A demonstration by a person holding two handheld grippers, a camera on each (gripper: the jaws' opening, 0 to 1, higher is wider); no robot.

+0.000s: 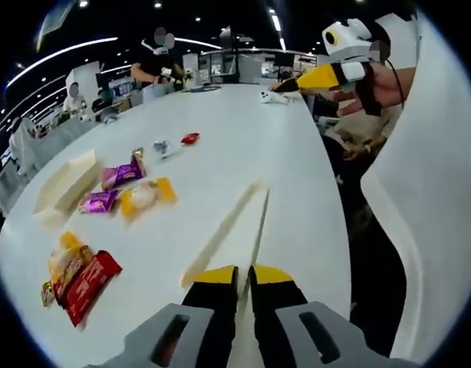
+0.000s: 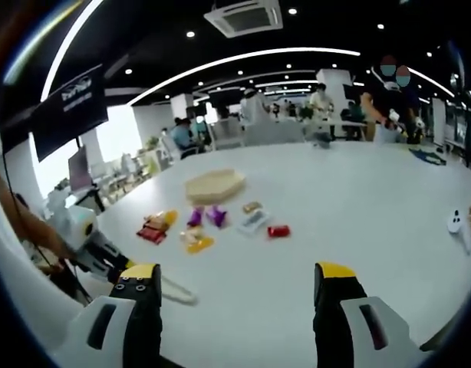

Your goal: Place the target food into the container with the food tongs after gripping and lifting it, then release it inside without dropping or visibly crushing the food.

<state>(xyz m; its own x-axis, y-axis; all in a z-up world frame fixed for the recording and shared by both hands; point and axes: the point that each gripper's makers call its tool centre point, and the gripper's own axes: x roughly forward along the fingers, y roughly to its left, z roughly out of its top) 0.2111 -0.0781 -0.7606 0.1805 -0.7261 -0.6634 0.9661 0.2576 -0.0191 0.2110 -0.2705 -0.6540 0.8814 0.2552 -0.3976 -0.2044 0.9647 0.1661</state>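
Snacks: wrapped pieces (image 1: 146, 197) scattered on the white table (image 1: 243, 146), beside the pale container (image 1: 65, 184). Tongs (image 1: 228, 230) are pinched in our left gripper (image 1: 243, 277); right gripper (image 2: 239, 284) spread, empty. We approach one packet low, squeezing gently.

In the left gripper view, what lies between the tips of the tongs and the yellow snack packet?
Only bare white table lies between the tongs and the yellow snack packet.

Light: bright, from ceiling strip lights (image 2: 243, 57)
Glare: soft sheen on white table (image 1: 243, 146)
Edges: heavy fisheye bend, bg soft
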